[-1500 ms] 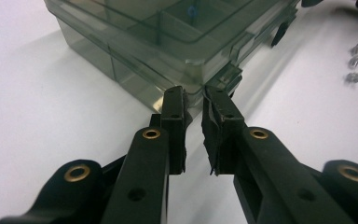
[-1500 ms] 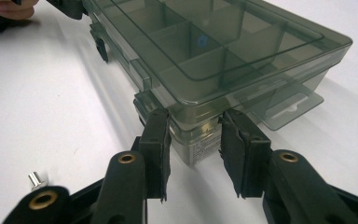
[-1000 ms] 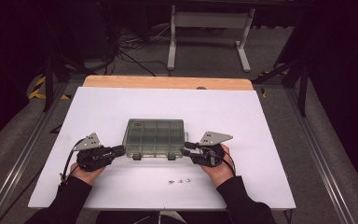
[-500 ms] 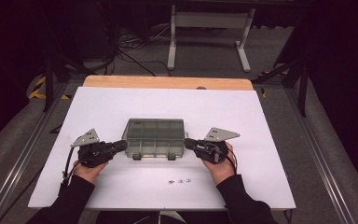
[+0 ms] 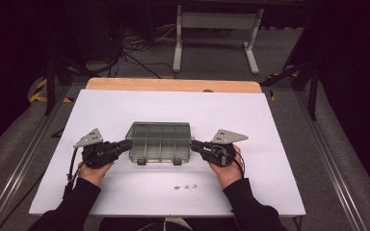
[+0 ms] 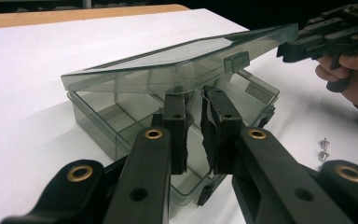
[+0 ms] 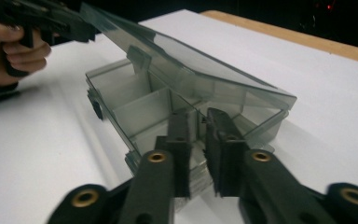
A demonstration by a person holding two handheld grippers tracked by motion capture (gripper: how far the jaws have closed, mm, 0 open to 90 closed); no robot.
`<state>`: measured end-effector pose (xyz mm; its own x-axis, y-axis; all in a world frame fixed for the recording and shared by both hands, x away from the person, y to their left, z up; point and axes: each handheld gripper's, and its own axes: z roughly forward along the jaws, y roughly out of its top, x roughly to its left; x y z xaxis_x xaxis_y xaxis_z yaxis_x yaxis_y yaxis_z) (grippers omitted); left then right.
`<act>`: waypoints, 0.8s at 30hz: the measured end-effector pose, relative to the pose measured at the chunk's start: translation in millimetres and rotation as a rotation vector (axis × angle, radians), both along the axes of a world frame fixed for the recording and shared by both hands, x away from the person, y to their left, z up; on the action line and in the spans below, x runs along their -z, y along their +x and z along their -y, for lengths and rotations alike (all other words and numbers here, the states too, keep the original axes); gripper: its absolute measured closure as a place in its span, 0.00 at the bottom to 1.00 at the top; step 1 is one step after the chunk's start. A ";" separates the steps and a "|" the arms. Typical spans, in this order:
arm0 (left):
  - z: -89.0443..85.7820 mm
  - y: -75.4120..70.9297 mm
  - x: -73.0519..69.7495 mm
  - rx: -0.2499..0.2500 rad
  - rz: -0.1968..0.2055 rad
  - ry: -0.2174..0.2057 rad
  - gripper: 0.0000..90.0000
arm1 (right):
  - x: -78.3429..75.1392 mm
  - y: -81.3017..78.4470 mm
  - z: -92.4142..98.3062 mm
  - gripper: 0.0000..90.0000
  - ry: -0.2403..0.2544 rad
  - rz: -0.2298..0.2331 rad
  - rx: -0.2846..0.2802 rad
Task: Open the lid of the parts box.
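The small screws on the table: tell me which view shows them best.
The high view: the small screws lie in a short row on the white table, in front of the compartment box. The left gripper view catches two at its right edge.

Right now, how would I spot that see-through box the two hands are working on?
Look at the white table; near its middle, between the two black hand-held grippers, sits a smoky grey transparent plastic organiser box. It is split into small compartments and its hinged lid is lifted ajar. The only other loose things nearby are tiny metal screws, closer to the person.
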<state>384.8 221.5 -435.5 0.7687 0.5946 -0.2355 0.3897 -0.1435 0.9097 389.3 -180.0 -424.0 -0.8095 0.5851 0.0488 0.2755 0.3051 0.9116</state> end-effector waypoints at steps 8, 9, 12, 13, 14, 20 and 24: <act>-0.8 -0.1 -0.1 -0.006 -0.005 0.009 0.89 | -4.8 2.1 -3.4 0.50 -0.040 0.037 0.061; -0.9 0.0 -0.1 -0.009 -0.006 0.015 0.88 | -6.5 3.2 -4.2 0.49 -0.037 0.040 0.059; -1.3 0.7 0.7 -0.022 -0.007 0.046 0.87 | -10.5 5.9 -7.0 0.48 -0.038 0.048 0.056; -1.7 0.6 0.9 -0.030 -0.019 0.070 0.85 | -11.8 6.8 -8.2 0.49 -0.042 0.053 0.053; -1.7 0.6 0.9 -0.030 -0.019 0.070 0.82 | -13.5 7.8 -9.1 0.49 -0.051 0.058 0.050; 0.4 9.1 9.1 -0.063 -0.098 0.148 0.65 | -21.1 16.7 -9.5 0.49 -0.036 0.056 0.050; 2.9 10.5 11.3 -0.047 -0.111 0.161 0.63 | -28.4 25.5 -11.3 0.50 -0.041 0.072 0.051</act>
